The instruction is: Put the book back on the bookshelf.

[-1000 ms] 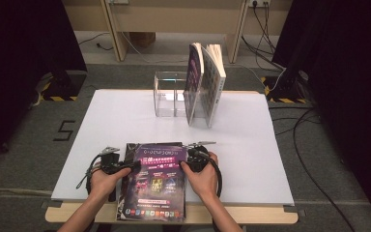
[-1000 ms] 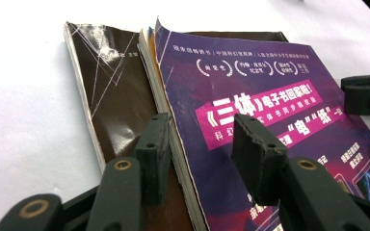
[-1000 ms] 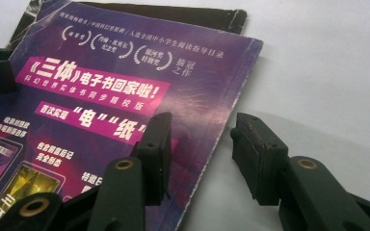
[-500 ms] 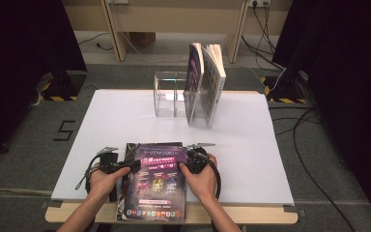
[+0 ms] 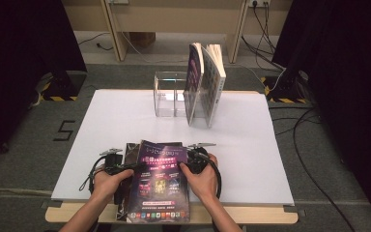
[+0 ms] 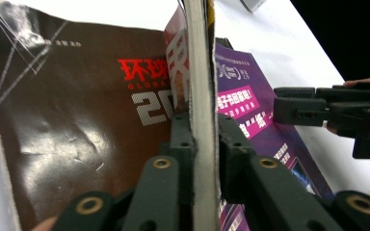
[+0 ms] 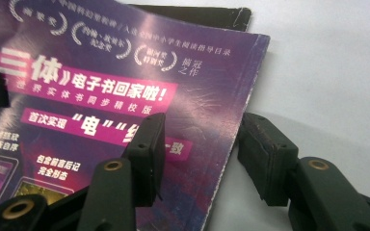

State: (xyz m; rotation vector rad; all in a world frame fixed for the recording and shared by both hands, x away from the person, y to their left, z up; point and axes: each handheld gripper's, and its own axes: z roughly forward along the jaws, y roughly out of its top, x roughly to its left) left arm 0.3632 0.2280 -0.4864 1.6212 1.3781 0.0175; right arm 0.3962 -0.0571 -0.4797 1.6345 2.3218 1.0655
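High view: at the near edge of the white worktop (image 5: 125, 116), the purple magazine (image 5: 160, 181) lies on a dark magazine (image 6: 72, 120). The left hand-held gripper (image 5: 125, 168) has just clamped the purple magazine's left edge, unlike a second ago; the right hand-held gripper (image 5: 186, 166) straddles its right edge, released. Farther off, books (image 5: 205, 82) stand in a clear rack (image 5: 166, 94); beyond lies grey floor (image 5: 38, 130).

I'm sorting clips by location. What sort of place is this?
Likely a lab or recording room, not a home: a white tabletop set between black curtains, loose cables on grey carpet, and a clear acrylic rack holding upright books.
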